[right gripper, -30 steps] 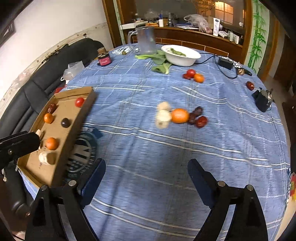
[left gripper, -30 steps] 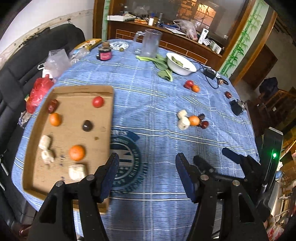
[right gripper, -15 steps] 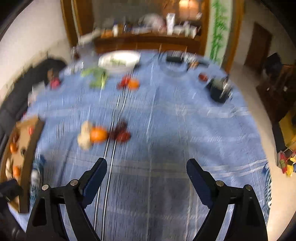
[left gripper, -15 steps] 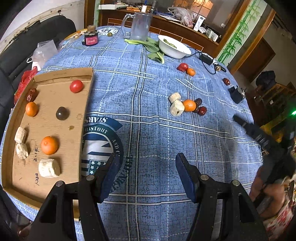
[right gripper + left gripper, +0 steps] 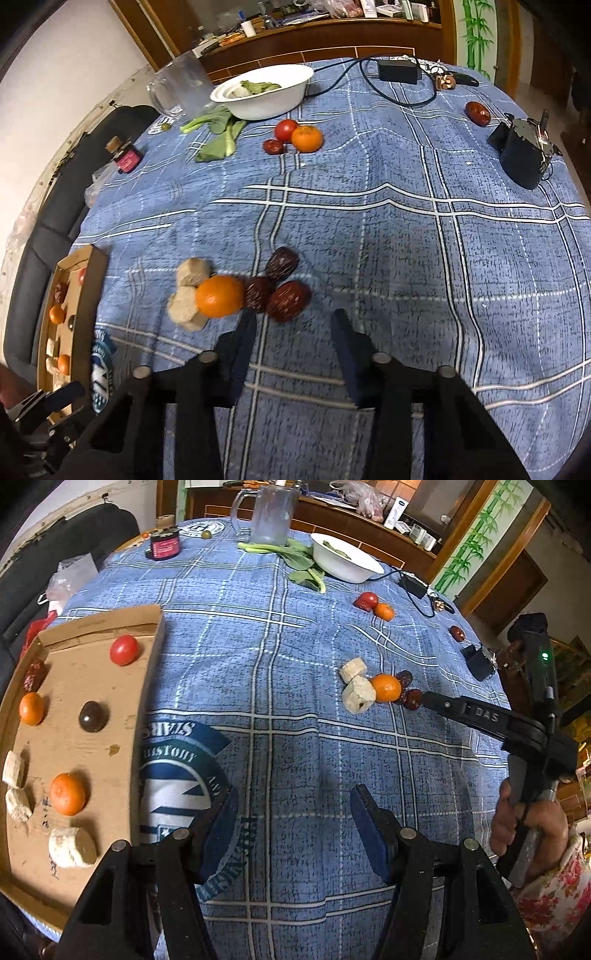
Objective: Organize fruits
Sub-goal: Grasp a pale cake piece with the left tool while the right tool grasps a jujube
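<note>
While our right claw (image 5: 291,325) hangs low over the counter (image 5: 406,258), its fingers stand partly apart with nothing between them, tips just short of the cluster around the mandarin (image 5: 220,296). Landmark: that mandarin. Touching it on the side toward the cardboard tray (image 5: 88,280) are two pale cut chunks (image 5: 186,302); on its other side sit three dark red jujubes (image 5: 288,300), the nearest claw tip just beside one. Well beyond the mandarin, toward the white bowl (image 5: 266,96), lie a tomato (image 5: 285,129), a second mandarin (image 5: 306,138) and a small jujube (image 5: 273,146), touching each other. One more jujube (image 5: 477,112) lies far off near the black pouch (image 5: 521,155).

Our left claw (image 5: 291,830) is wide open and empty, near the tray (image 5: 147,686). The tray holds a tomato (image 5: 124,650), two mandarins (image 5: 67,794), a dark round fruit (image 5: 94,716), a jujube (image 5: 34,672) and pale chunks (image 5: 72,846).
</note>
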